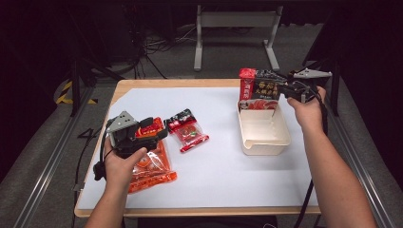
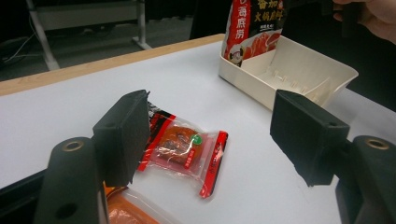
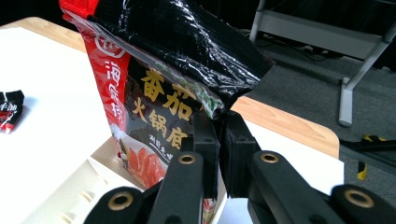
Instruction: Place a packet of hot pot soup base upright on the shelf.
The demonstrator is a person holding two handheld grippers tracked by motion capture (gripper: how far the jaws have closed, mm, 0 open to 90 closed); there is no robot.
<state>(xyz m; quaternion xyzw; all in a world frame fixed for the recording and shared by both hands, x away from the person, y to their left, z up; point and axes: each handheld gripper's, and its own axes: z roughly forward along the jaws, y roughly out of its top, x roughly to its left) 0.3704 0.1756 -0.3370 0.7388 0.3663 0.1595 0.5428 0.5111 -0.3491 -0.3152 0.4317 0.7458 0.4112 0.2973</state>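
My right gripper (image 1: pixel 280 88) is shut on the edge of a black and red sauce pouch (image 1: pixel 258 90), holding it upright over the far end of a cream plastic tray (image 1: pixel 264 149). In the right gripper view the jaws (image 3: pixel 219 135) pinch the pouch (image 3: pixel 163 70) at its side, with the tray (image 3: pixel 56 196) below. My left gripper (image 1: pixel 154 132) hangs open at the table's left, over an orange packet (image 1: pixel 153 172). Between its fingers (image 2: pixel 212 135) nothing is held; a small red snack packet (image 2: pixel 180 147) lies flat on the table beyond them.
A white sheet (image 1: pixel 214 161) covers the wooden table. The small red packet (image 1: pixel 187 130) lies between the left gripper and the tray. A grey metal frame (image 1: pixel 235 21) stands on the floor past the far edge. Rails run along both sides of the table.
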